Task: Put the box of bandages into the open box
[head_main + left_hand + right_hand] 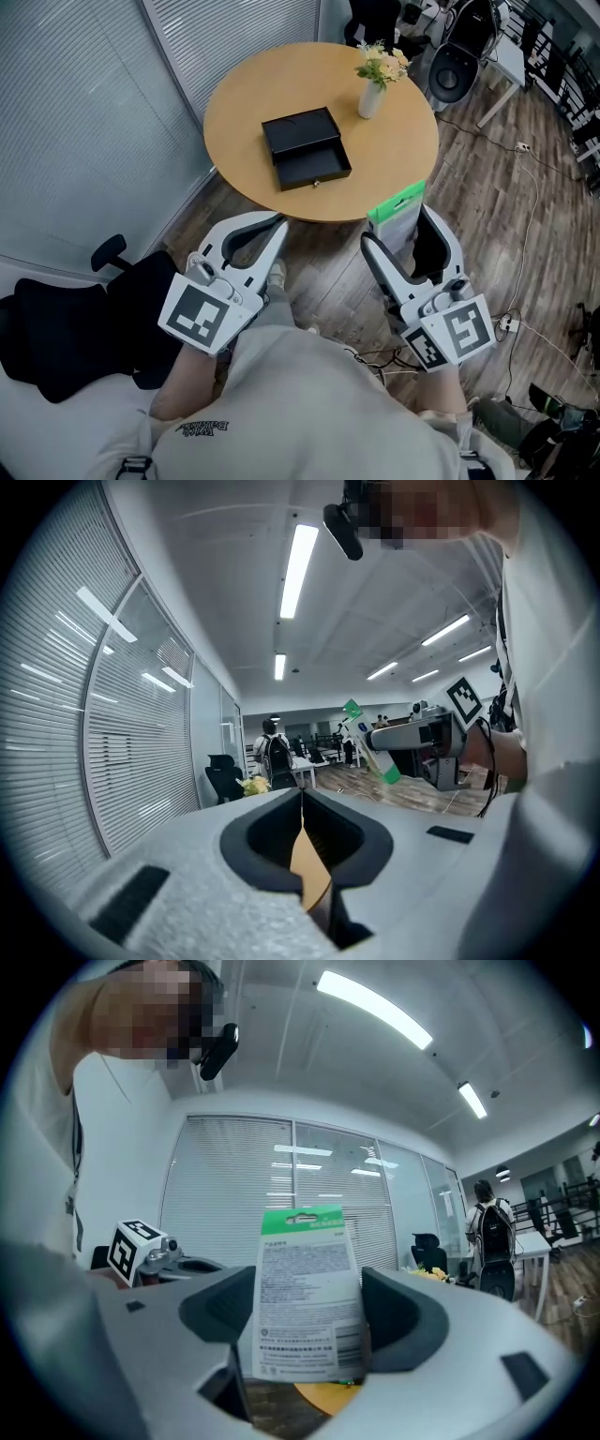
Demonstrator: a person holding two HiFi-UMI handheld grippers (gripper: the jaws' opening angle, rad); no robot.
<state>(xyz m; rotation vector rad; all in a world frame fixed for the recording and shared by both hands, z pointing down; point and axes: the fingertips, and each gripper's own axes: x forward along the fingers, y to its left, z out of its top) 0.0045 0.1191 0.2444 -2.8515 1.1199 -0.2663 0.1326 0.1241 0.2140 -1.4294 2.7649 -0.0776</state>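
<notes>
An open black box [305, 148] lies on the round wooden table [403, 150], its lid folded back. My right gripper [405, 234] hovers over the floor short of the table's near edge, shut on the box of bandages [397, 208], a white pack with a green top. In the right gripper view the box of bandages [306, 1305] stands upright between the jaws of the right gripper [305, 1330], its printed back facing the camera. My left gripper [278, 227] is beside it to the left, shut with nothing in it. From the left gripper [302, 808] I see the box of bandages [371, 742] held out at the right.
A white vase of flowers [375, 82] stands on the table's far right side. A black office chair [56, 328] sits at the left near a blind-covered glass wall [84, 122]. Cables [511, 323] trail across the wood floor at the right.
</notes>
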